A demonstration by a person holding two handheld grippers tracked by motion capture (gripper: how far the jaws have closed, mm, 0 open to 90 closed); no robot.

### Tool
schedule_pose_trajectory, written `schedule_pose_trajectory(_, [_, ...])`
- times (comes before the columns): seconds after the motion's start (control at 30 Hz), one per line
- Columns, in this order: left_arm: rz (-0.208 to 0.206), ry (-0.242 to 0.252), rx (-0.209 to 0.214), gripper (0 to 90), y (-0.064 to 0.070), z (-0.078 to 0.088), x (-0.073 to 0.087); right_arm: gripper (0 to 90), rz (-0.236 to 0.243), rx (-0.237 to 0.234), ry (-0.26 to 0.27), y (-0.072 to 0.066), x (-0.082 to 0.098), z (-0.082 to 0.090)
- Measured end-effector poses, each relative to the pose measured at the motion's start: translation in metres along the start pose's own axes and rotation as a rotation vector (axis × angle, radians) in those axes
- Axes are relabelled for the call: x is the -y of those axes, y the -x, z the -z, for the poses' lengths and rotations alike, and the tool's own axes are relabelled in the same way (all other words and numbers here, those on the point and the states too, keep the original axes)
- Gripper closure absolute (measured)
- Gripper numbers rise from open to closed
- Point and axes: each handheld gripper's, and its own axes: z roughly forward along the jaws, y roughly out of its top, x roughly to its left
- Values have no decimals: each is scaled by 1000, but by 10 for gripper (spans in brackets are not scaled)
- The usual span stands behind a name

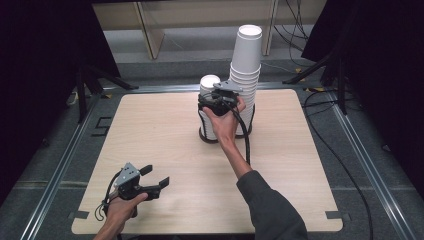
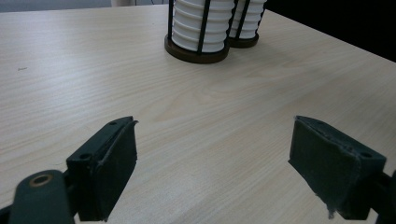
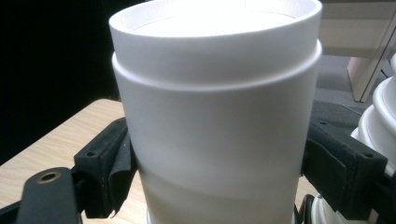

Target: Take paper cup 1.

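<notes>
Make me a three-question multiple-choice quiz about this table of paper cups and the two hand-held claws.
1. Where does the left claw hover?
A near front-left corner
B over the cups
C off the table

2. How many stacks of white paper cups stand in the black wire holders?
A one
B two
C four

3. The right claw is:
A wide open, holding nothing
B lying on the table
C closed on the shorter stack's top white paper cup

Answers: 1 A, high view places it there. 2 B, a shorter stack and a taller stack. 3 C, both pads flank and touch the cup.
</notes>
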Motion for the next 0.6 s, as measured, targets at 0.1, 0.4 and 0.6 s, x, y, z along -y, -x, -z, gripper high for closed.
schedule_pose_trajectory(0.1, [0,0,0,146,0,0,0,182,18,5,-1,-1,-2,1])
schedule_pose_trajectory(0.4, [1,0,1,146,0,0,0,199,36,23,11,-3,-5,4])
schedule_pose_trajectory(0.6, [3,2,2,146,0,0,0,206,36,27,21,-5,-7,5])
